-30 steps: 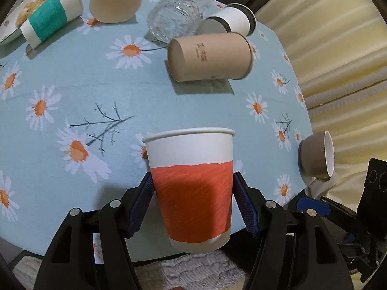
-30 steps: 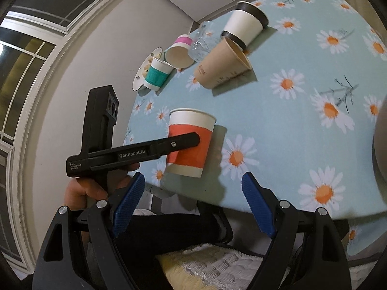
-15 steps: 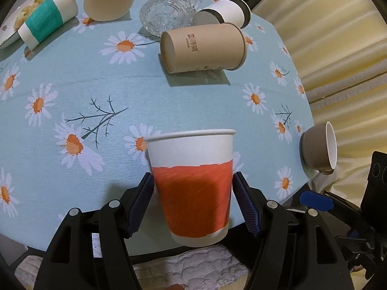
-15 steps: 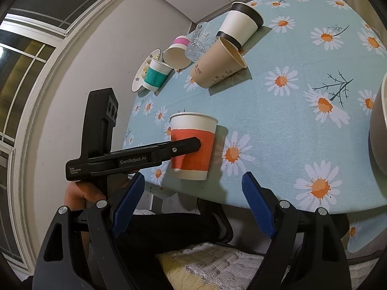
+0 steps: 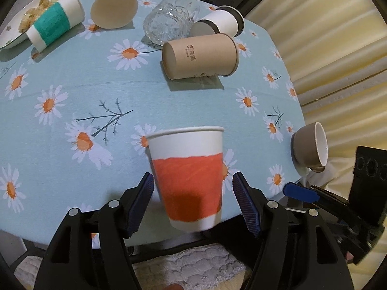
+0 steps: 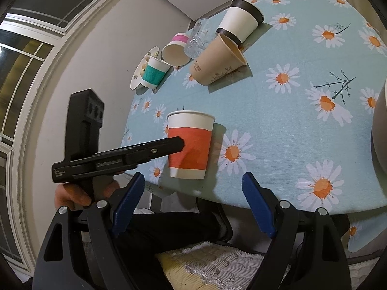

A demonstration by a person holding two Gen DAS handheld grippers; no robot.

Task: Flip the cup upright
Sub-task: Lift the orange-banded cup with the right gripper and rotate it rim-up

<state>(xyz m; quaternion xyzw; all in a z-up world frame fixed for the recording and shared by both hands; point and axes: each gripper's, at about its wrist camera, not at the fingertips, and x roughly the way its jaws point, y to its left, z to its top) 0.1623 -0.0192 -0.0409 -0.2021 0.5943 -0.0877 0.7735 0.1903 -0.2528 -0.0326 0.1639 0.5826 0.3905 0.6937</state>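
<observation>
A white paper cup with an orange band (image 5: pixel 187 178) stands upright on the daisy tablecloth near the table's front edge; it also shows in the right wrist view (image 6: pixel 189 143). My left gripper (image 5: pixel 193 203) is open, its blue pads standing apart on either side of the cup with small gaps. In the right wrist view the left gripper's finger (image 6: pixel 154 151) reaches the cup's side. My right gripper (image 6: pixel 193 203) is open and empty, held in front of the table edge.
Several cups lie on their sides further back: a brown one (image 5: pixel 200 56), a white one with dark rims (image 5: pixel 220 23), a teal-banded one (image 5: pixel 54 25), a pink-rimmed one (image 5: pixel 113 8). A glass (image 5: pixel 168 19) and a plate (image 5: pixel 9 36) are there too. A grey cup (image 5: pixel 310 146) lies at the right edge.
The left gripper's pads have parted from the orange-banded cup, which now stands on the table. The left gripper has drawn slightly back. The right gripper has barely moved.
</observation>
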